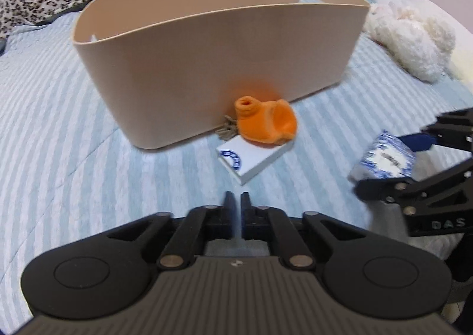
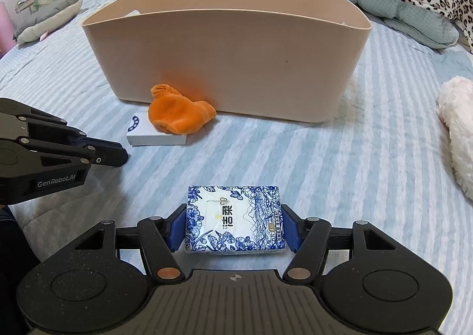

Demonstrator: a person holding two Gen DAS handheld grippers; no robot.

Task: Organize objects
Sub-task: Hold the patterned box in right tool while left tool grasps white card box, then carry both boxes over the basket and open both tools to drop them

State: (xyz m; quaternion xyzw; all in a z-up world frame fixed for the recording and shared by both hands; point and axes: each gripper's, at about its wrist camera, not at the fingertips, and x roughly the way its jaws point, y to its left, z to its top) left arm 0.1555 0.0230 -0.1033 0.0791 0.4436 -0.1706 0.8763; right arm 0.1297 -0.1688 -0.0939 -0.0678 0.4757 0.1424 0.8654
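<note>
Right wrist — right tool [image 2: 235, 227] level, clamping tissue pack [image 2: 235, 218] | left tool [image 1: 236, 202] closed

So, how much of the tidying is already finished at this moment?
Little looks finished: something pale peeks over the beige bin rim, but its contents are mostly hidden. In hand: the right tool grips the blue-and-white tissue pack. Left: the orange sock, the white box beneath it and the keys remain outside. The left tool is shut, holding nothing.

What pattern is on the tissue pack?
White with blue floral print on the tissue pack, clearest in the right wrist view.
</note>
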